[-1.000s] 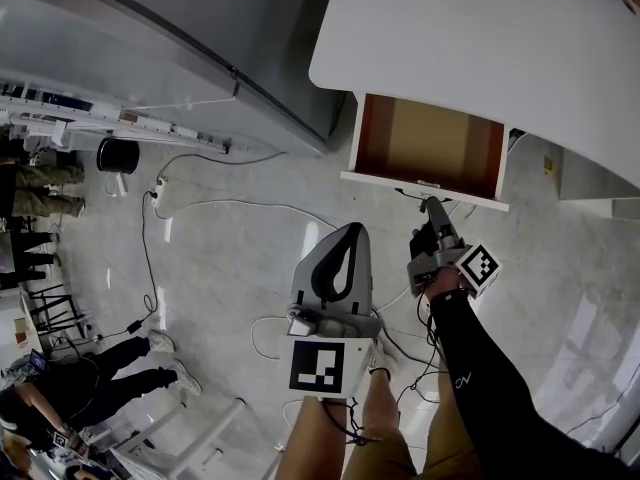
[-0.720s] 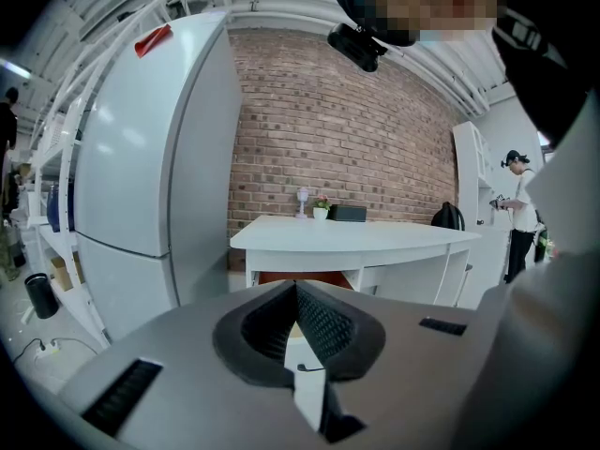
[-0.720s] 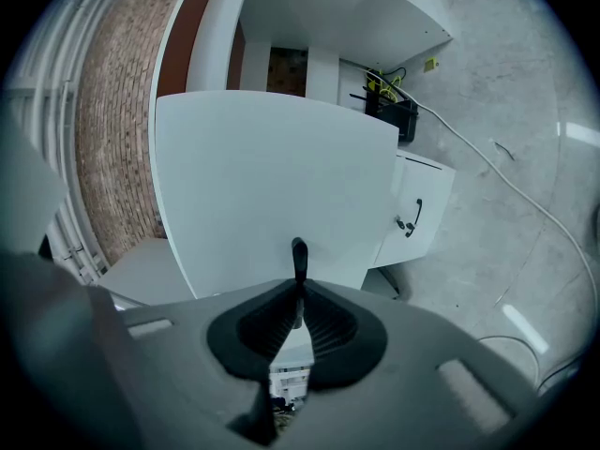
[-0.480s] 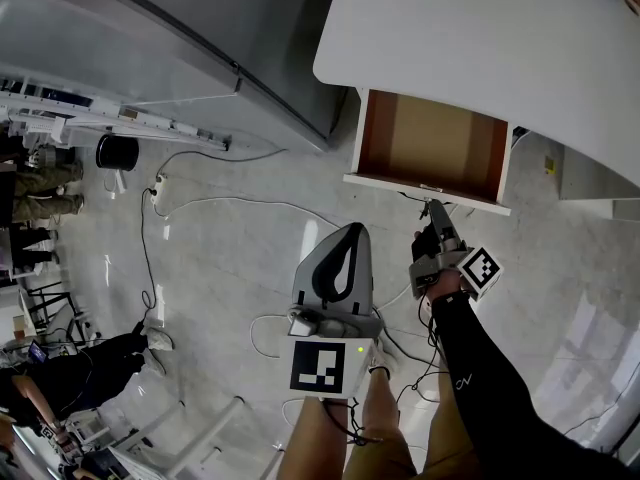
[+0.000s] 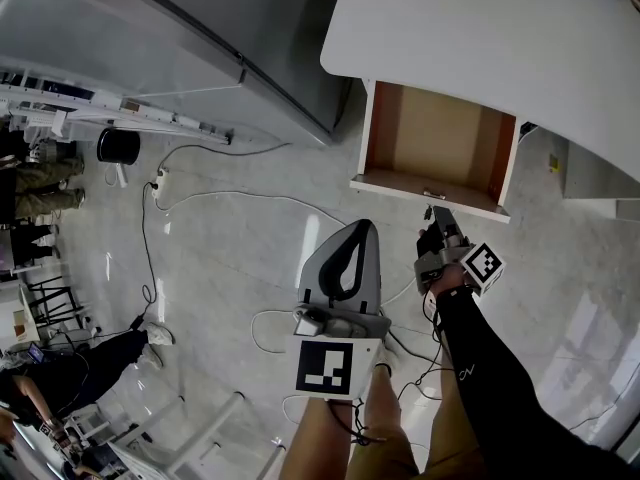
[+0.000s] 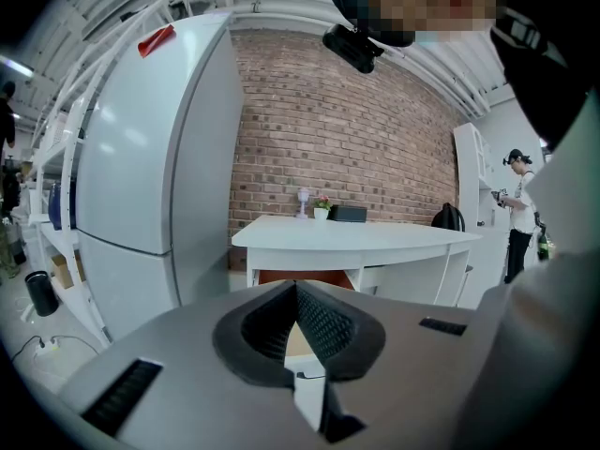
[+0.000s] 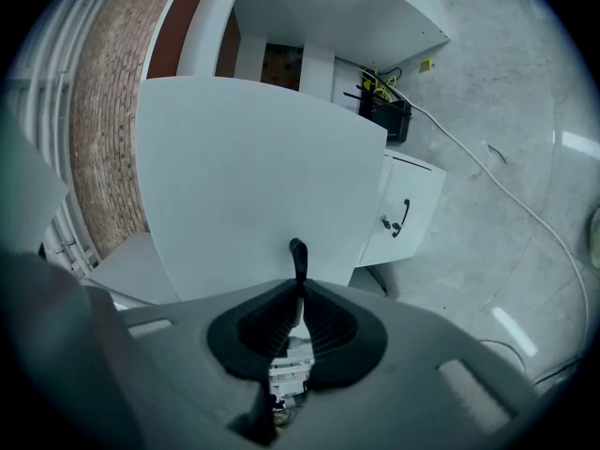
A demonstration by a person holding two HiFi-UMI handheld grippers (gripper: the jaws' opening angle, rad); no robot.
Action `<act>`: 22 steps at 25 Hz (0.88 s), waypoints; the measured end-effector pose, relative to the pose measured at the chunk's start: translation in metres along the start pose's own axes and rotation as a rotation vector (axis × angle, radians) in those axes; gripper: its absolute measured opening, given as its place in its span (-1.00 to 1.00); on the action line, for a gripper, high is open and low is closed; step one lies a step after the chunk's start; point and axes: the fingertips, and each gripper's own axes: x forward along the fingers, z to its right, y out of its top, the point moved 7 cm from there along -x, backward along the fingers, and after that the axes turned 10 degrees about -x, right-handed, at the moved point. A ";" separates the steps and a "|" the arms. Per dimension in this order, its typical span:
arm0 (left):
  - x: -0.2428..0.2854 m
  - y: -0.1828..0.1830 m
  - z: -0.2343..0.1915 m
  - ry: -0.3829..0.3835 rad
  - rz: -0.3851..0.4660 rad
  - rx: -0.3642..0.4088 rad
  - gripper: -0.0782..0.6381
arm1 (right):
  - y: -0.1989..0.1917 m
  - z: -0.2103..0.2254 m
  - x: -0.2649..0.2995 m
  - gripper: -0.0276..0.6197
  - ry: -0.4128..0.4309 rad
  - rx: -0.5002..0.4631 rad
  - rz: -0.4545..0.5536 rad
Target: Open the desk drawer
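The white desk has its drawer pulled well out, showing a bare brown inside. In the head view my right gripper points at the middle of the white drawer front and touches it. In the right gripper view that front fills the picture. The thin black handle runs down into the tips of the right gripper, whose jaws are shut on it. My left gripper hangs to the left, short of the drawer, shut and empty. In its own view the left gripper faces the desk.
A grey fridge stands left of the desk. Cables trail over the pale floor, with a black bin and people at far left. A white cabinet door with a handle lies right of the drawer. Someone stands at the right.
My right gripper has sunk slightly, still at the drawer front. The left gripper has stayed put. The head view has shifted a little, and the person at lower left has moved partly out of it.
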 end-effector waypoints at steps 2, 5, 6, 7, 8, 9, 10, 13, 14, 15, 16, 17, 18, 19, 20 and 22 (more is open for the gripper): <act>-0.002 -0.002 -0.002 0.005 -0.003 -0.004 -0.76 | -0.001 0.007 0.002 -0.84 -0.009 -0.006 -0.007; -0.005 -0.004 -0.004 0.011 -0.003 -0.004 -0.76 | -0.002 0.020 0.002 -0.84 -0.037 -0.025 -0.027; -0.006 -0.005 -0.004 0.012 -0.003 -0.004 -0.76 | -0.002 0.022 0.002 -0.84 -0.041 -0.028 -0.031; -0.008 -0.006 -0.004 0.012 -0.004 -0.004 -0.76 | -0.002 0.024 0.002 -0.84 -0.044 -0.029 -0.032; -0.008 -0.007 -0.004 0.012 -0.003 -0.004 -0.76 | -0.003 0.025 0.002 -0.84 -0.047 -0.027 -0.031; -0.009 -0.009 -0.004 0.012 -0.003 -0.005 -0.76 | -0.003 0.026 0.002 -0.84 -0.050 -0.027 -0.030; -0.009 -0.011 -0.005 0.013 -0.003 -0.007 -0.76 | -0.003 0.028 0.002 -0.84 -0.051 -0.030 -0.029; -0.011 -0.016 -0.006 0.013 -0.009 -0.013 -0.76 | -0.002 0.034 0.002 -0.84 -0.039 -0.048 -0.027; -0.012 -0.017 -0.006 0.012 -0.012 -0.011 -0.76 | -0.003 0.034 0.002 -0.84 -0.031 -0.051 -0.025; -0.013 -0.018 -0.006 0.011 -0.014 -0.010 -0.76 | -0.003 0.033 0.003 -0.84 -0.021 -0.050 -0.020; -0.013 -0.019 -0.006 0.010 -0.015 -0.010 -0.76 | -0.004 0.031 0.003 -0.84 -0.014 -0.044 -0.015; -0.014 -0.020 -0.006 0.008 -0.015 -0.011 -0.76 | -0.005 0.030 0.003 -0.84 -0.008 -0.035 -0.009; -0.014 -0.022 -0.006 0.005 -0.016 -0.012 -0.76 | -0.005 0.030 0.003 -0.84 -0.001 -0.032 -0.007; -0.015 -0.023 -0.005 0.002 -0.017 -0.013 -0.76 | -0.005 0.032 0.002 -0.84 0.006 -0.037 -0.008; -0.016 -0.025 -0.004 -0.002 -0.021 -0.012 -0.76 | -0.005 0.034 0.003 -0.84 0.013 -0.047 -0.013; -0.019 -0.028 -0.002 -0.008 -0.030 -0.008 -0.76 | -0.004 0.034 0.004 -0.84 0.029 -0.066 -0.019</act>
